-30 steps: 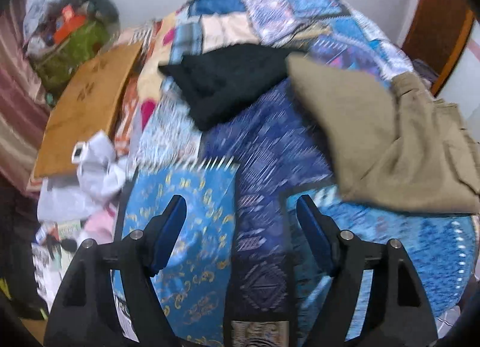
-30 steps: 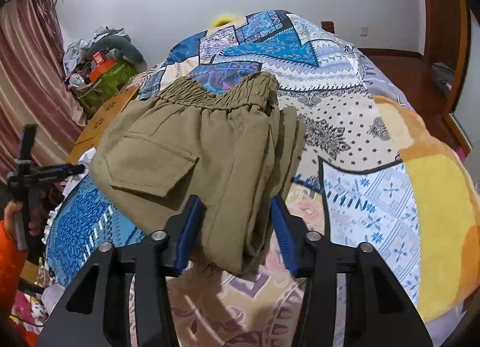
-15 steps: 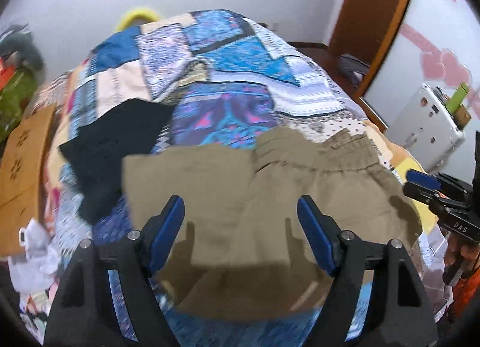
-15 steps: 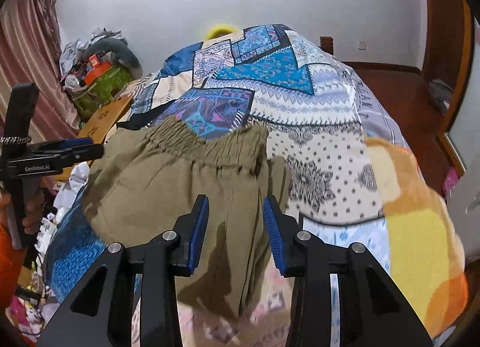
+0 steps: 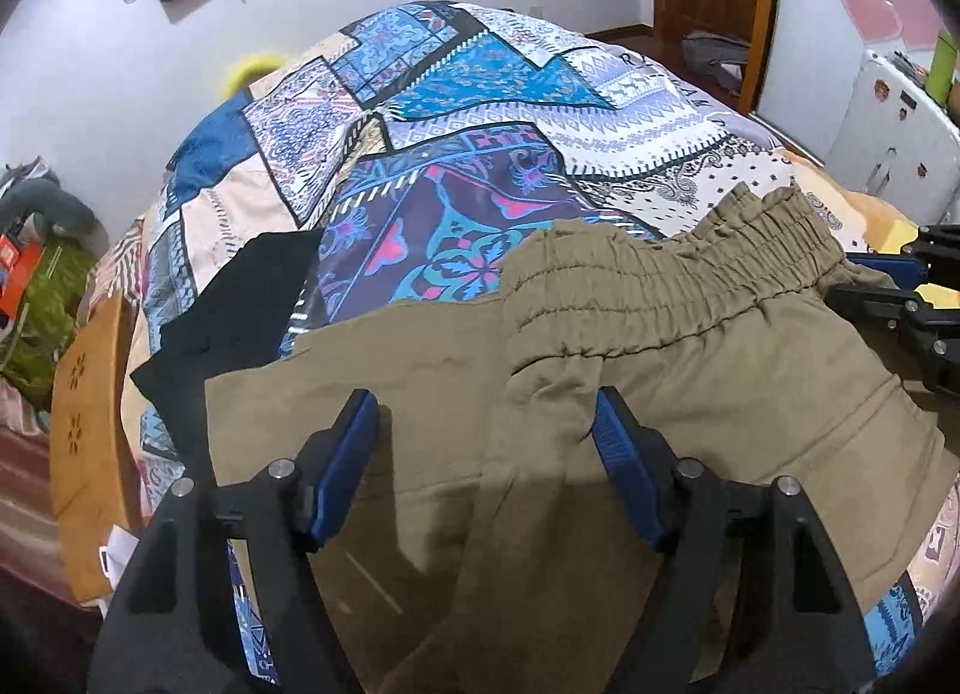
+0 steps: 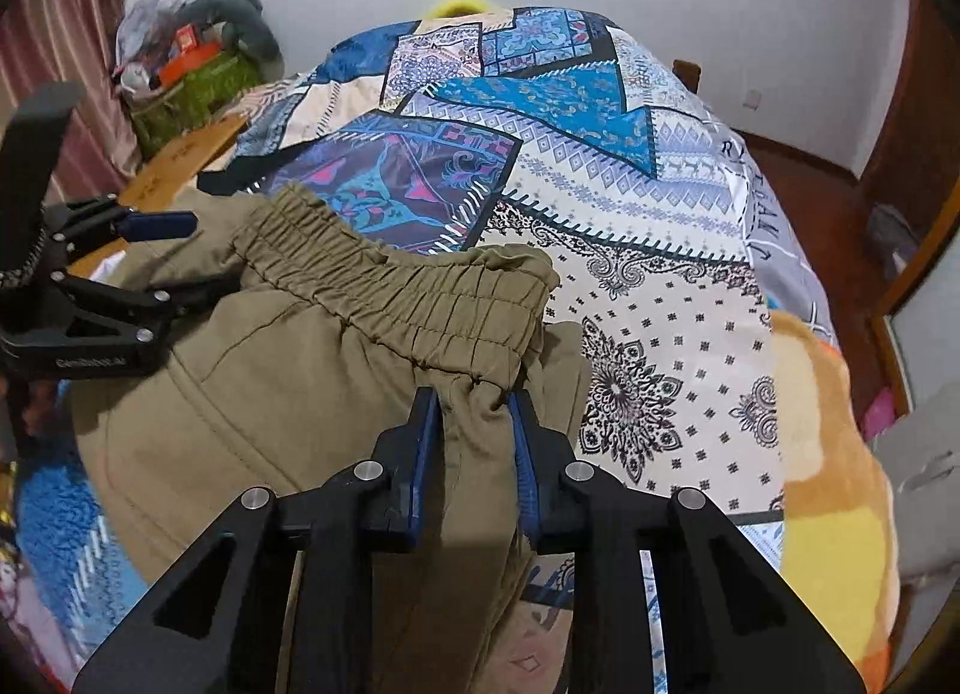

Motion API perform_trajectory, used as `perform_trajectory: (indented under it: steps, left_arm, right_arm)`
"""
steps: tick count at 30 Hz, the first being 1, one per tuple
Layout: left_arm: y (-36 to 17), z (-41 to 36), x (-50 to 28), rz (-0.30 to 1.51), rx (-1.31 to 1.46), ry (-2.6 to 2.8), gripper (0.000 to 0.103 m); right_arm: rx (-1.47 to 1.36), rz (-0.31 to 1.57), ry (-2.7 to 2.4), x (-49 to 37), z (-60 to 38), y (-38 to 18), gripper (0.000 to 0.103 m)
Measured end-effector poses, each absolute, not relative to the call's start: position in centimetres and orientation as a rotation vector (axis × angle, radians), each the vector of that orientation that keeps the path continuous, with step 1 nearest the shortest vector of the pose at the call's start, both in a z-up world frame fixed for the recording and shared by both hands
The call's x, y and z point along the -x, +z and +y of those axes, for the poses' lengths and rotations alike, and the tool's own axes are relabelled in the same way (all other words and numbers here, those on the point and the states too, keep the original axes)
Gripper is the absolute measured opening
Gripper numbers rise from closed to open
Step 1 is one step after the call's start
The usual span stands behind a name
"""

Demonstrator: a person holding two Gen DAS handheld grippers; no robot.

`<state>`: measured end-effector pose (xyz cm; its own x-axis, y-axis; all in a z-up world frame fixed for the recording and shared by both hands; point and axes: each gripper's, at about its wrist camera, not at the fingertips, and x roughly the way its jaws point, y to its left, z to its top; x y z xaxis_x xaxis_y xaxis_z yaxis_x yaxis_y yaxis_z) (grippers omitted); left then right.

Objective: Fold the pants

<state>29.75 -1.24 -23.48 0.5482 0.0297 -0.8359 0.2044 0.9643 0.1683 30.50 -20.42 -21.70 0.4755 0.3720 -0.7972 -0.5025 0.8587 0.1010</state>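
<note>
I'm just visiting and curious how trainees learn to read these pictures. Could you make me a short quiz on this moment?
1. True or false: the right gripper is closed on the khaki pants.
2. What lies on the bedspread just left of the pants, seen from the left camera? A) a black garment B) a red towel C) a white pillow
3. Fill in: the left gripper is ____, with pants fabric between its fingers.

Key: 1 true; 2 A, the black garment; 3 open.
</note>
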Motion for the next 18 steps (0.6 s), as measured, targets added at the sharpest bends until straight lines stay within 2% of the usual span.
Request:
perform_trajectory:
  steps: [9,15,17,18]
  left_arm:
    - [-23.3,0.4,-30.0,1.022,-0.141,-0.126,0.076]
    - [-20.6,1.8,-28.4,1.003,-0.112,-0.101,0.075]
    - [-19.6,2.7,-27.7,0.981,-0.096,-0.086,0.077]
    - [-19.0,3.4,-27.2,0.967,-0.084,-0.071,0.082]
  right_arm:
    - [0.200,0.944,0.512,-30.8,-20.0,-21.6,0.020]
    - [0.172,0.918,0.513,-29.7,-20.8,-19.7,0.021]
    - [0.156,0.893,0.519,-29.0,-21.1,-18.9,0.021]
    - [0.149,0.884,0.523,-28.7,-21.2,-18.6,0.021]
